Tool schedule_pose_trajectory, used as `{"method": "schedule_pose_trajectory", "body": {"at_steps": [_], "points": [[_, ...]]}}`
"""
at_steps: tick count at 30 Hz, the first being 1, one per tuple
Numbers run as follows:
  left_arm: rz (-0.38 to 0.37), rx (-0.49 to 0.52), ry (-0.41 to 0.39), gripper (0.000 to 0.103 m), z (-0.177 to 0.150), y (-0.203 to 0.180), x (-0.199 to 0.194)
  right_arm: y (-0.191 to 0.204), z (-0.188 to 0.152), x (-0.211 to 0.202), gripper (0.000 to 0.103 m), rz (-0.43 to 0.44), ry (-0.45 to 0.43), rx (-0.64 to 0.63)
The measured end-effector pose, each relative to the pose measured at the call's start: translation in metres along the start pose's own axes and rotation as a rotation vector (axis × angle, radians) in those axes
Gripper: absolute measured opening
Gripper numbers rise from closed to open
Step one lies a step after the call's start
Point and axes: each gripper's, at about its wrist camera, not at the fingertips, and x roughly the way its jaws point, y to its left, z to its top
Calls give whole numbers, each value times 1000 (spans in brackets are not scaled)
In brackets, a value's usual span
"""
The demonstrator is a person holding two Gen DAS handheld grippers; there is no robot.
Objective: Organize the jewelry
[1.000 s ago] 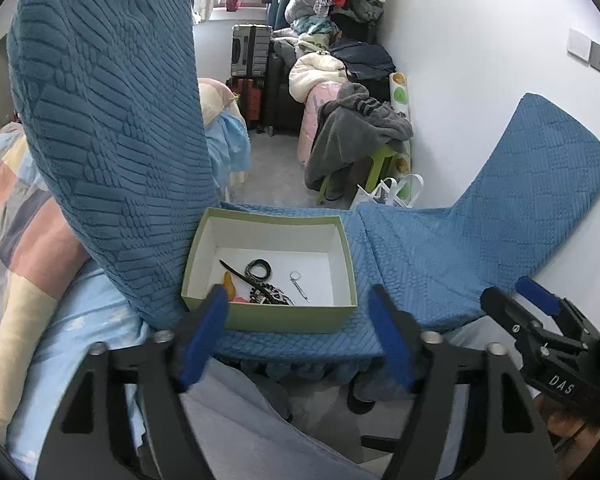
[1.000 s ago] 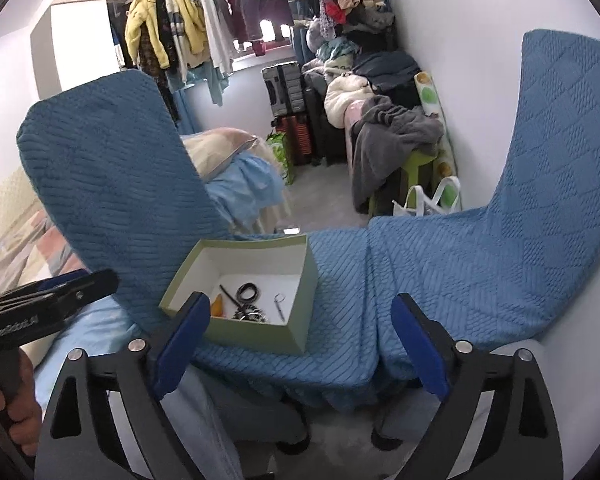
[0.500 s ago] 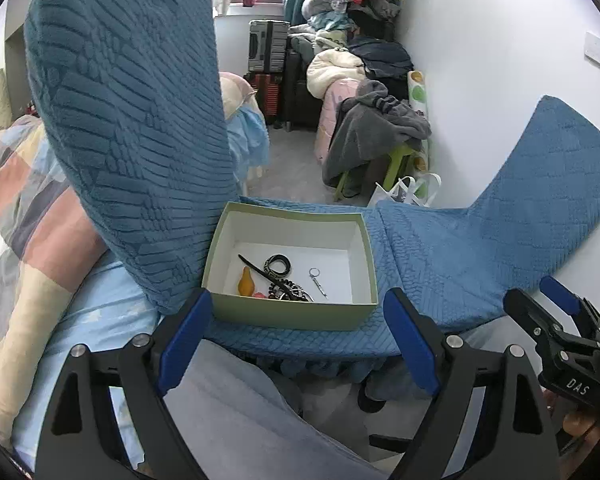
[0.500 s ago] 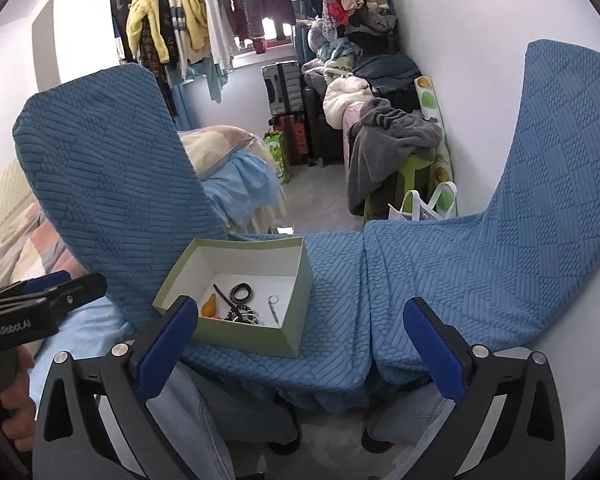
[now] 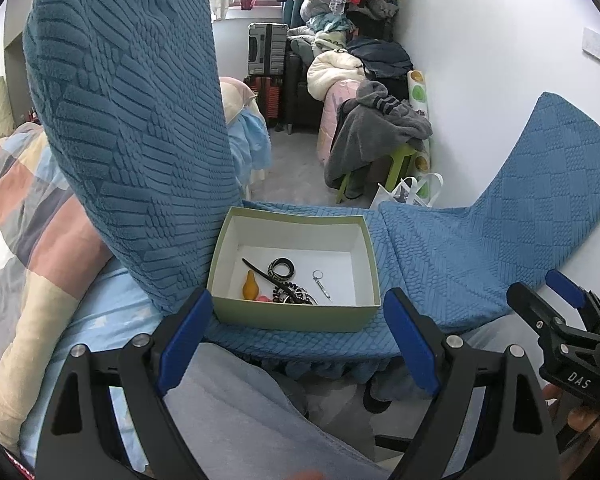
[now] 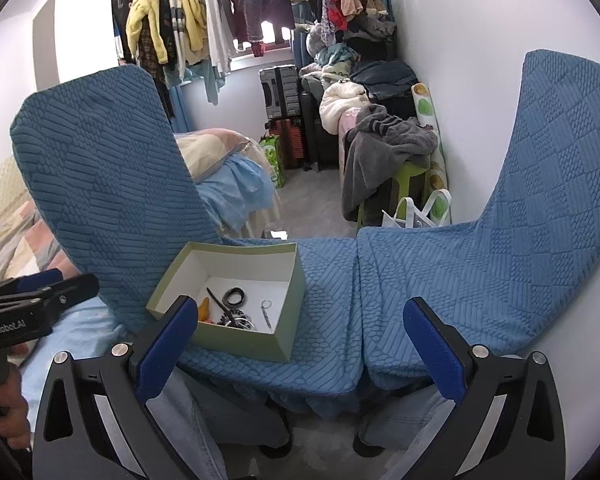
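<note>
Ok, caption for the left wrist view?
Open left gripper faces a green box of jewelry on a blue-covered chair seat; right gripper at right.

We see two chairs in blue textured covers, one backrest (image 5: 132, 128) rising at left and another (image 6: 556, 184) at right, their seats meeting edge to edge. Behind them a grey garment (image 6: 384, 148) drapes over a green stool (image 6: 414, 178), with a white tote bag (image 6: 416, 212) just beside it. A suitcase (image 6: 280, 88) stands under clothes hanging on a rail (image 6: 188, 28), and a patchwork quilt (image 5: 24, 216) covers the bed at left.
</note>
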Motion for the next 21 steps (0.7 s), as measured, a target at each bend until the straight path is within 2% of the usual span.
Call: {"method": "schedule_pose_trajectory", "body": {"at_steps": [9,21], "points": [[14,-8,-3,87,1,3,1,-2,-1,-1,103,-14,4,-7],[-12,1,9,87,-3,6,1,-6,-2,-4,103,-22,0,10]]}}
